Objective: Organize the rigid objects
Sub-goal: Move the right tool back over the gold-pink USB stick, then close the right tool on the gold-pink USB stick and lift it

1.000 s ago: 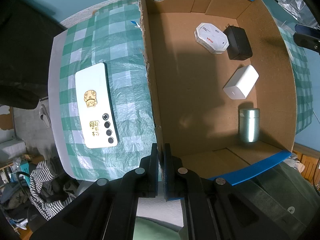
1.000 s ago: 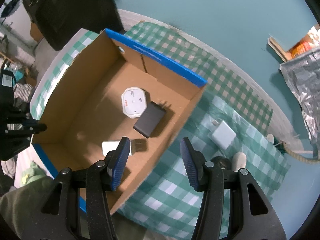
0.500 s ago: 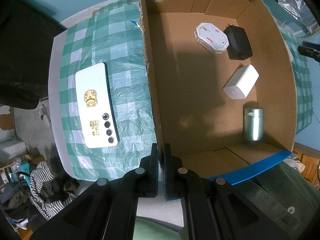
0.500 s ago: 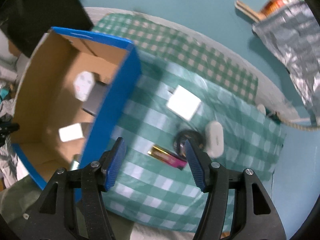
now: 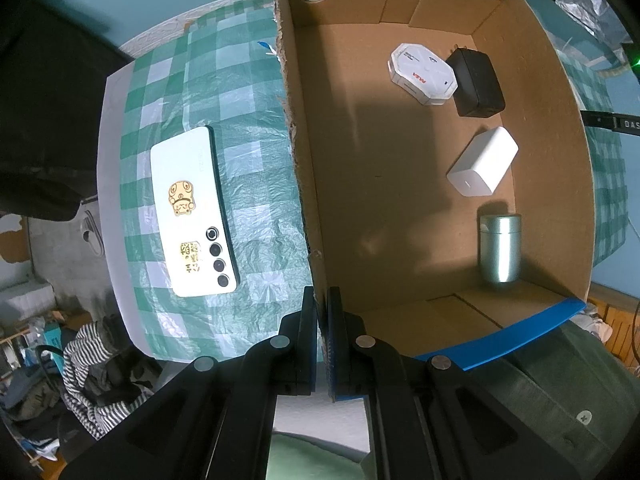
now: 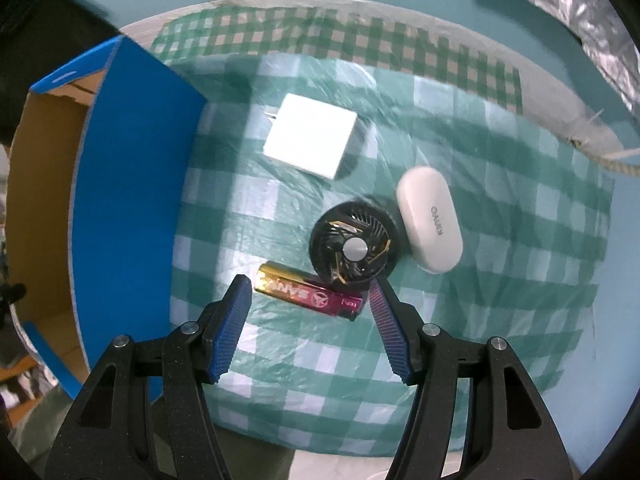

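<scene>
While the left gripper (image 5: 322, 308) pinches the box (image 5: 298, 160) wall to steady it, the right gripper (image 6: 310, 308) hangs spread over the battery (image 6: 310, 294) on the cloth (image 6: 500, 280), not yet touching it. Next, I judge, it must lower and close across the battery, clear of the fan (image 6: 354, 248) touching it. Counted: four items boxed, five outside: battery, fan, charger (image 6: 310, 142), case (image 6: 430, 220), phone (image 5: 190, 216).

Both wrist cameras are looking steeply down, close above a green-checked tablecloth (image 6: 500, 320). The open brown cardboard box with blue edges (image 5: 536, 320) is filling the left view's right half and appearing again at the right view's left edge (image 6: 128, 184).
</scene>
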A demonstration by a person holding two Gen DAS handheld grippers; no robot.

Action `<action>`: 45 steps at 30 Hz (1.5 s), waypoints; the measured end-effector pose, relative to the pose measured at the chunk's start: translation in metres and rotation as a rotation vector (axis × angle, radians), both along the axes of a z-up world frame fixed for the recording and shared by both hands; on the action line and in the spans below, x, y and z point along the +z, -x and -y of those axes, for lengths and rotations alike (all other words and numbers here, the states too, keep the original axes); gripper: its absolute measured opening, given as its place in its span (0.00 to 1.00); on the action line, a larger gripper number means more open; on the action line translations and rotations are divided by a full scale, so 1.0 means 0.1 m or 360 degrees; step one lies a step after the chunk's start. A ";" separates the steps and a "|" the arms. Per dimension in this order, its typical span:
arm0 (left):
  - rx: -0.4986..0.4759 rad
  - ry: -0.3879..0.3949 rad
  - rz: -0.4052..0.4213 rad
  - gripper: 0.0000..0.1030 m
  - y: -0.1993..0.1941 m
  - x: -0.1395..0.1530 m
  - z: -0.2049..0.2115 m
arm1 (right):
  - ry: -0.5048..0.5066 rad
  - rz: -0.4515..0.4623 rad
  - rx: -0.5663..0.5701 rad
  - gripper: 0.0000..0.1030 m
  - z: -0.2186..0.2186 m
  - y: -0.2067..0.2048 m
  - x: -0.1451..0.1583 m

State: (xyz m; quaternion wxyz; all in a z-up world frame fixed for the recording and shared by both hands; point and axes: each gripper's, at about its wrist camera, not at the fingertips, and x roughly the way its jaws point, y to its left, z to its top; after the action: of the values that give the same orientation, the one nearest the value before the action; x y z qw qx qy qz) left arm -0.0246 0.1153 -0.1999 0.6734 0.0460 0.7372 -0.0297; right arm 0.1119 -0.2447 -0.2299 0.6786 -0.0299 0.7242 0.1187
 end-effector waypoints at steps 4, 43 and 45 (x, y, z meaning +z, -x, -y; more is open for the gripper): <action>0.0005 0.0003 -0.0003 0.04 0.00 0.00 0.00 | -0.0037 -0.0031 -0.0070 0.60 0.08 -0.02 -0.14; 0.0013 -0.0004 -0.0011 0.04 -0.02 -0.01 0.00 | 0.0061 -0.0133 0.0232 0.40 -0.15 0.36 -0.52; 0.0012 -0.0005 -0.0010 0.04 -0.02 -0.01 0.00 | 0.0078 -0.0171 0.0286 0.31 -0.21 0.39 -0.54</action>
State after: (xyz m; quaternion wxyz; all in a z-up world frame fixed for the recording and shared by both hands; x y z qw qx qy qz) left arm -0.0230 0.1149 -0.2008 0.6712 0.0441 0.7395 -0.0262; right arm 0.0724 -0.2239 -0.2836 0.6246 -0.1048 0.7566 0.1627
